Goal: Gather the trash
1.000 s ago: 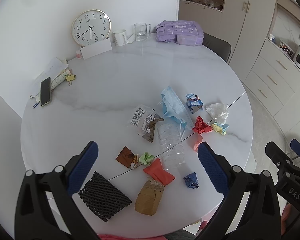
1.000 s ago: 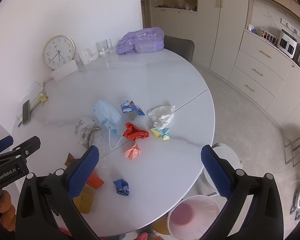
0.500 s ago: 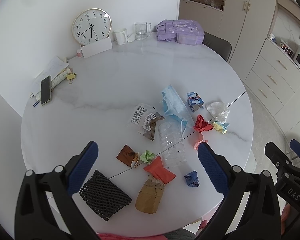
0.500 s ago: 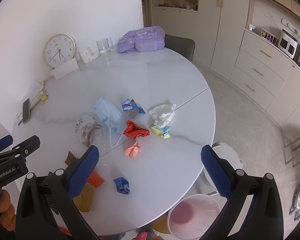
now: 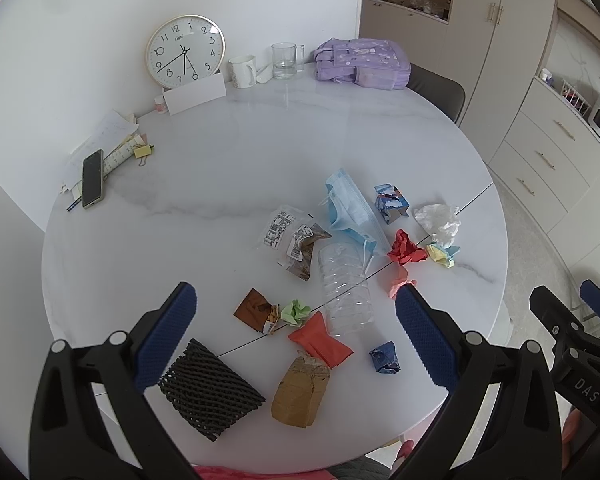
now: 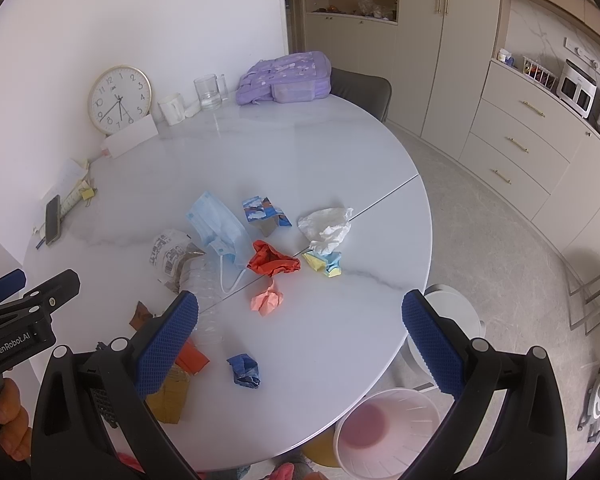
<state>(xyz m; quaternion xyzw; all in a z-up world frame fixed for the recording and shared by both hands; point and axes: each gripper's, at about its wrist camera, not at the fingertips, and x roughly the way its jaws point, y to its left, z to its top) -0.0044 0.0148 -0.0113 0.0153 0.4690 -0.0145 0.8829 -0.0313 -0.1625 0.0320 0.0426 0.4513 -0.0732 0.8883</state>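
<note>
Trash lies scattered on the round white table (image 5: 220, 184): a blue face mask (image 5: 350, 212), a clear plastic bottle (image 5: 344, 288), a red crumpled paper (image 5: 406, 248), a white tissue (image 5: 438, 220), a black foam net (image 5: 210, 392), a brown paper bag (image 5: 298, 394), an orange wrapper (image 5: 320, 340) and a blue crumpled paper (image 6: 244, 370). My left gripper (image 5: 296, 332) is open and empty above the near trash. My right gripper (image 6: 300, 342) is open and empty above the table's near edge. A pink-bottomed white bin (image 6: 388, 428) stands on the floor below the table edge.
A clock (image 5: 185, 51), a mug (image 5: 243, 71), a glass (image 5: 284, 60) and a purple backpack (image 5: 360, 64) stand at the table's far side. A phone (image 5: 92, 178) on papers lies at the left. Cabinets (image 6: 520, 152) line the right wall.
Both grippers have drifted slightly; the views show the table a little nearer. Nothing was taken hold of.
</note>
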